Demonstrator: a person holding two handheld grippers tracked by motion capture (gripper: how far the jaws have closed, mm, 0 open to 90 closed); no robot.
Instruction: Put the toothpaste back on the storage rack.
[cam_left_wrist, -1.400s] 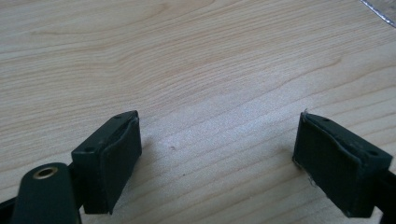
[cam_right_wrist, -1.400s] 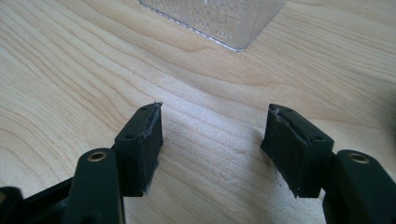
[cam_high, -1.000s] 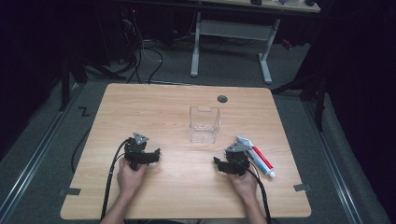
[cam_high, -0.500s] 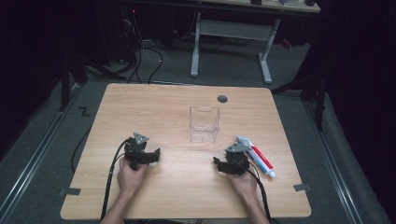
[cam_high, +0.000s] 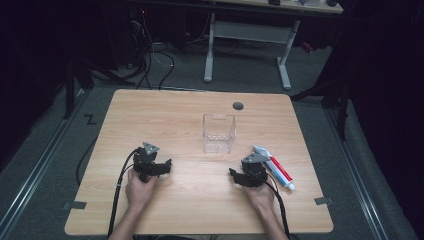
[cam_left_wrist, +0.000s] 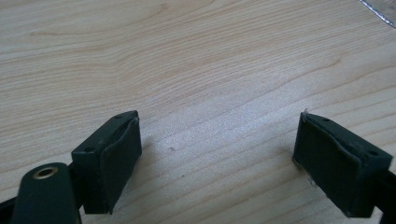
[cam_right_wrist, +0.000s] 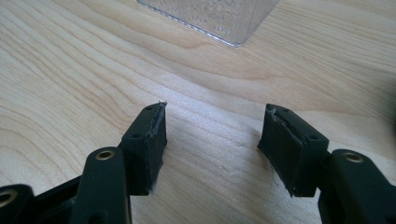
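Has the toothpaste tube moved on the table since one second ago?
No. The toothpaste tube lies in the same place as before, to the right of the clear container and beside the right claw.

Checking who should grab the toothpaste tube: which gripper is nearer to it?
Right. The right gripper rests just beside the toothpaste tube, on its left; the left gripper sits across the table, far to the tube's left.
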